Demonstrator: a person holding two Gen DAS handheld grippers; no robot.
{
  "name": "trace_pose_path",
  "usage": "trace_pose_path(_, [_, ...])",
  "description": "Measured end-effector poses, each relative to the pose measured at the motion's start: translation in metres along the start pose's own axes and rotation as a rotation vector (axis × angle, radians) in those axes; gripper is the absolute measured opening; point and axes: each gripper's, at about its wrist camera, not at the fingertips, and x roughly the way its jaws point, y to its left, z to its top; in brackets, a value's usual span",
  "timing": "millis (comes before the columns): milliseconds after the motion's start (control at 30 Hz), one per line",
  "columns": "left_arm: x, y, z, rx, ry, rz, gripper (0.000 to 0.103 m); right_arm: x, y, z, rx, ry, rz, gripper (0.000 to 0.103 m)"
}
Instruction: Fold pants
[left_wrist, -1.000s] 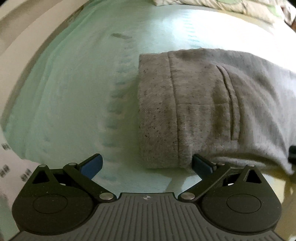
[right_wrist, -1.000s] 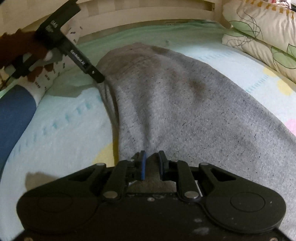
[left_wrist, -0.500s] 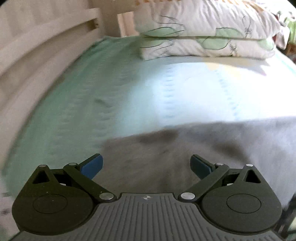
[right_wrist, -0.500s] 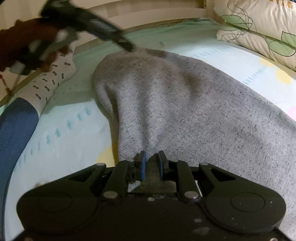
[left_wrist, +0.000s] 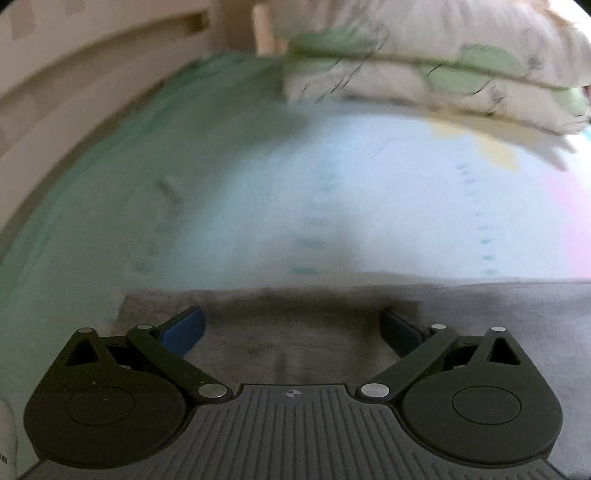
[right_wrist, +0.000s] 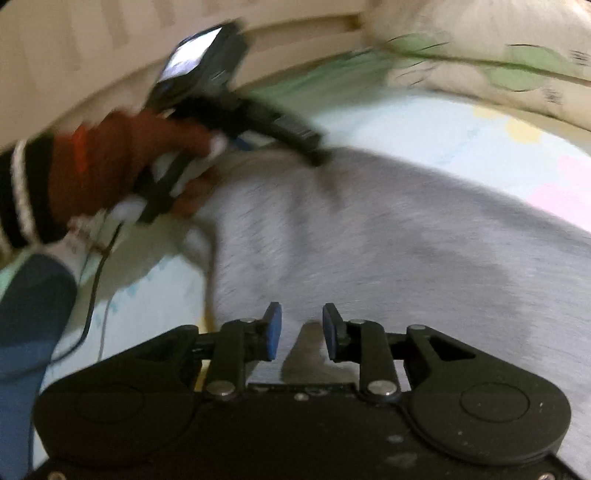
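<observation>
At nine o'clock a gloved hand (right_wrist: 110, 166) holds the left gripper (left_wrist: 291, 328), its blue pads spread wide and empty above the near edge of the grey knit pants (right_wrist: 388, 240). These lie flat on the pale pastel bedsheet (left_wrist: 369, 192). At six o'clock the right gripper (right_wrist: 301, 328) has just been parting its jaws, fabric lying loose between them. Leaf-print pillows (left_wrist: 443, 62) sit at one o'clock.
</observation>
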Motion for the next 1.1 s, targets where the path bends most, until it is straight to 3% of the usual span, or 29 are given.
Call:
trace_pose_path(133, [-0.032, -0.041, -0.010, 0.037, -0.054, -0.124, 0.102, -0.043, -0.048, -0.011, 0.120, -0.065, -0.099, 0.033])
trace_pose_path(267, [-0.038, -0.099, -0.028, 0.110, -0.030, -0.235, 0.102, -0.094, -0.105, -0.027, 0.217, -0.085, -0.251, 0.038])
trace_pose_path(500, [-0.035, -0.170, -0.047, 0.140, 0.036, -0.334, 0.102, -0.208, -0.211, -0.068, 0.407, -0.139, -0.538, 0.046])
trace_pose_path(667, [-0.039, -0.218, -0.044, 0.181, 0.058, -0.405, 0.102, -0.269, -0.267, -0.107, 0.527, -0.159, -0.672, 0.051])
trace_pose_path(767, [-0.036, -0.249, -0.042, 0.188, 0.071, -0.455, 0.102, -0.291, -0.301, -0.126, 0.614, -0.151, -0.684, 0.066])
trace_pose_path(933, [-0.020, -0.290, -0.047, 0.188, 0.127, -0.494, 0.102, -0.301, -0.347, -0.158, 0.780, -0.176, -0.649, 0.067])
trace_pose_path(1100, [-0.021, -0.315, -0.058, 0.261, 0.114, -0.375, 0.102, -0.301, -0.381, -0.172, 0.901, -0.268, -0.567, 0.070])
